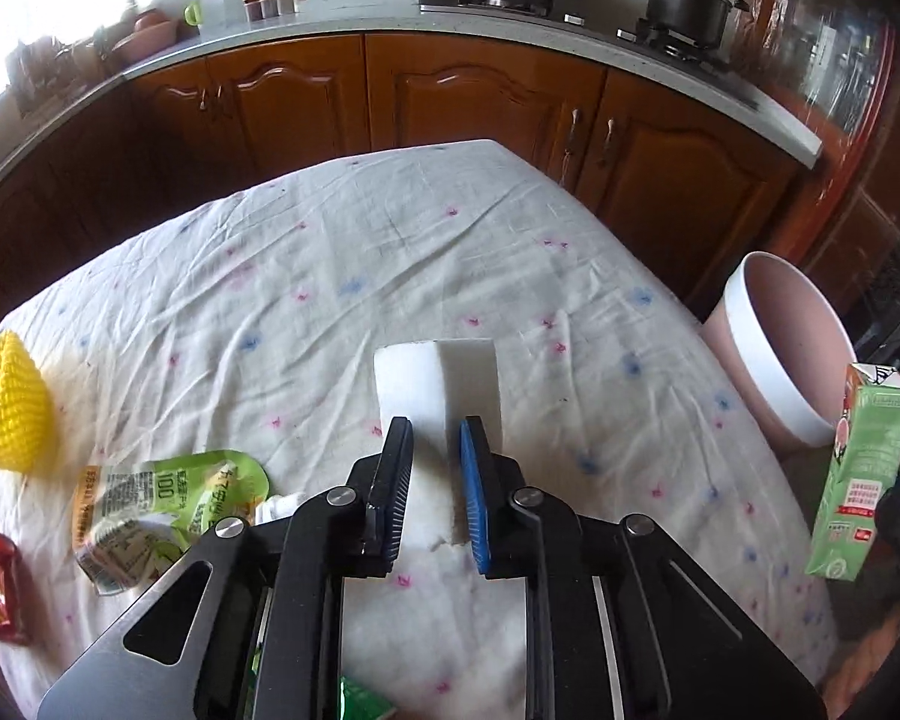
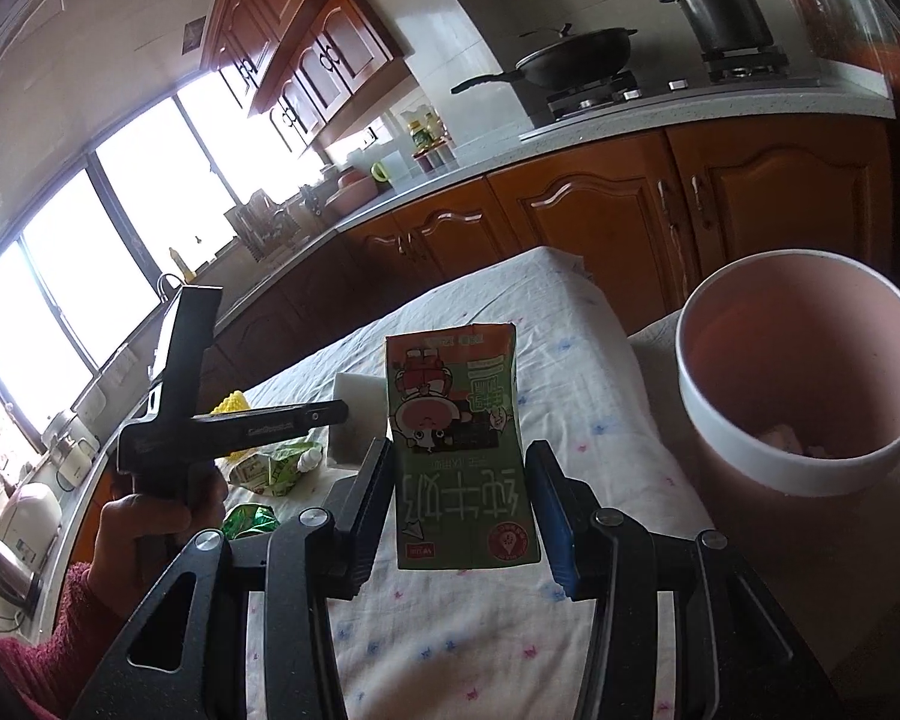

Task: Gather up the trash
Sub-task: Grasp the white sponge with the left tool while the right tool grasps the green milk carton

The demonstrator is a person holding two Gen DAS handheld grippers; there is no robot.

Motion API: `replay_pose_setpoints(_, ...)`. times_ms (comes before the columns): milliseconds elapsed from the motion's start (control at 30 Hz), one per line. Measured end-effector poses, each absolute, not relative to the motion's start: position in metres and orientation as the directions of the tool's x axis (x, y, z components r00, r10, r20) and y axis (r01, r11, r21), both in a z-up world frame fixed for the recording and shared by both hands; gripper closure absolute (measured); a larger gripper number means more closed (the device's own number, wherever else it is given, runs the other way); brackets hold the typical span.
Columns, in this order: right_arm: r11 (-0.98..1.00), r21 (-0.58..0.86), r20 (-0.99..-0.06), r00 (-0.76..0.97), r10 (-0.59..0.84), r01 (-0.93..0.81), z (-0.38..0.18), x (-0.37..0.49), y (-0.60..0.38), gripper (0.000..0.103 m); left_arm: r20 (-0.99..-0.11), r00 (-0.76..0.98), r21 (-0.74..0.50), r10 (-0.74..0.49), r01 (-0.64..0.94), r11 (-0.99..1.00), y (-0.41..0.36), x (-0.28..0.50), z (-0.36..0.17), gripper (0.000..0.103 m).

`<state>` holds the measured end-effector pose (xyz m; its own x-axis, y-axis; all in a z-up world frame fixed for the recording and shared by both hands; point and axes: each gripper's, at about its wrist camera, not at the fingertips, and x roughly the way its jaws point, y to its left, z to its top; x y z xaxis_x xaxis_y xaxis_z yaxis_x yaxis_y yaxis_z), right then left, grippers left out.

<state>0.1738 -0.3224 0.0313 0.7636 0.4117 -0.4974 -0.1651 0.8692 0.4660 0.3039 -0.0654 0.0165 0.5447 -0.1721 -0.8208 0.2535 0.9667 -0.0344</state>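
I had the milk carton (image 2: 459, 450) clenched between the right gripper's (image 2: 459, 468) fingers, long axis fwd, upside down. Pink trash bin (image 2: 798, 372) sat fwd-right of them, near. Left gripper (image 1: 432, 480) fingers gripped the white foam block (image 1: 438, 384) over the tabletop (image 1: 330, 276).
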Motion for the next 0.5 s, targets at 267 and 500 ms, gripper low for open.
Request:
replay_pose_setpoints(267,0.872,0.461,-0.484,0.778,0.401,-0.163,0.037,0.166,-0.329,0.057,-0.805,0.541,-0.107,-0.243,0.269,0.957,-0.061,0.295,0.021,0.093)
replay_pose_setpoints(500,0.875,0.46,-0.468,0.796,0.385,-0.152,0.042,0.16,-0.337,0.057,-0.775,0.554,-0.142,-0.303,0.315,0.939,-0.073,0.281,0.038,0.095)
